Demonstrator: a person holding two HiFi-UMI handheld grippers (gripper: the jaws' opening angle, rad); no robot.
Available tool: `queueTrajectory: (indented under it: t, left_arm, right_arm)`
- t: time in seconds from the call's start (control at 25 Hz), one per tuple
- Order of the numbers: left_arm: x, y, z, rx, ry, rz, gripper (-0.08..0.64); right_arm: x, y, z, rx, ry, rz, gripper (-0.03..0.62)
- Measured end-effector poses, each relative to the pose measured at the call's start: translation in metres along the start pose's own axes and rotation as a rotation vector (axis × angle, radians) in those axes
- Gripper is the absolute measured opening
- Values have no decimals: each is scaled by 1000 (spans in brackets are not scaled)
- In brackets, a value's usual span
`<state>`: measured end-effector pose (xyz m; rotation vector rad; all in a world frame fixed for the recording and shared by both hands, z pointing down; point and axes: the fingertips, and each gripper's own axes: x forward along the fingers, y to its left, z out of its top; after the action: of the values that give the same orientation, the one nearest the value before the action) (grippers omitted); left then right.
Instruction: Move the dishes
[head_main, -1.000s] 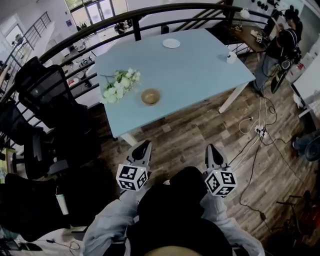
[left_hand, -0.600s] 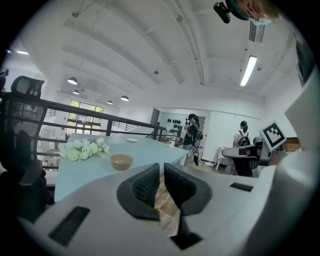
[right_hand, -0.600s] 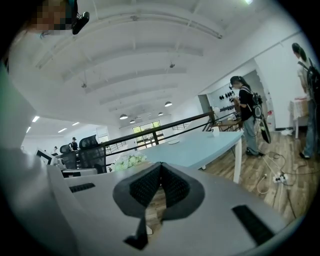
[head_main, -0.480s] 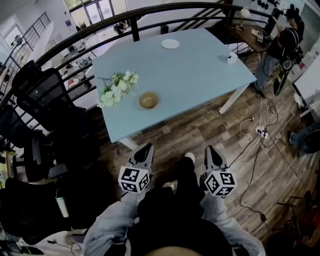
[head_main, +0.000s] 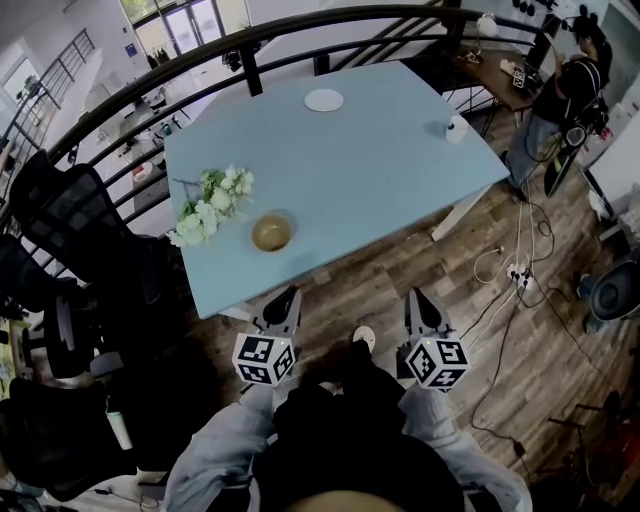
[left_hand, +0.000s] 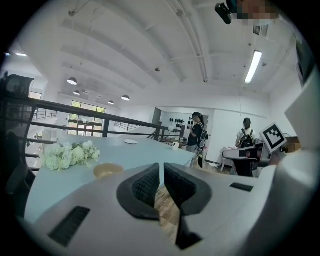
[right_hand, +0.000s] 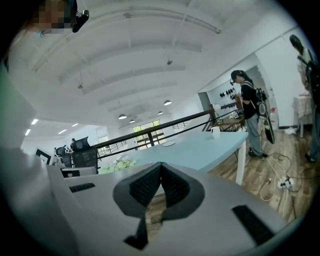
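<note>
A brown bowl (head_main: 271, 232) sits near the front edge of the light-blue table (head_main: 370, 170), next to a bunch of white flowers (head_main: 210, 205). A white plate (head_main: 323, 100) lies at the far edge, and a white cup (head_main: 456, 128) stands at the far right corner. My left gripper (head_main: 283, 303) and right gripper (head_main: 420, 303) hover over the wood floor just short of the table, both shut with nothing in them. In the left gripper view the bowl (left_hand: 107, 170) shows just left of the closed jaws. The right gripper view shows the plate (right_hand: 169, 144) and the cup (right_hand: 215, 132) beyond its jaws.
Black office chairs (head_main: 70, 215) crowd the left side. A dark railing (head_main: 250, 45) curves behind the table. A person (head_main: 570, 85) stands at the top right by a desk. Cables and a power strip (head_main: 515, 270) lie on the floor at the right.
Both grippers have advanced toward the table. In the head view the table now lies nearer and further left, and the bowl is closer to the left gripper.
</note>
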<state>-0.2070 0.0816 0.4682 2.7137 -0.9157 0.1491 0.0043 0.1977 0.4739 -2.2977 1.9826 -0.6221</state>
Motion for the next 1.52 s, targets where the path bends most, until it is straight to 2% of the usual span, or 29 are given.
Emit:
queueTrajectory:
  t: [0.28, 0.72, 0.96, 1.28, 1.52]
  left_arm:
    - [64, -8, 20, 4, 0, 19, 40]
    - [131, -5, 28, 3, 15, 64, 41]
    - [166, -13, 30, 6, -5, 83, 40]
    - [172, -30, 23, -4, -9, 79, 41]
    - [168, -28, 17, 11, 15, 91, 41]
  right_arm:
    - [50, -41, 36, -11, 13, 34, 6]
    - [105, -85, 58, -12, 41, 79, 6]
    - [127, -114, 68, -17, 39, 101, 6]
    - [129, -120, 62, -2, 54, 125, 6]
    - [121, -127, 51, 21, 67, 104, 6]
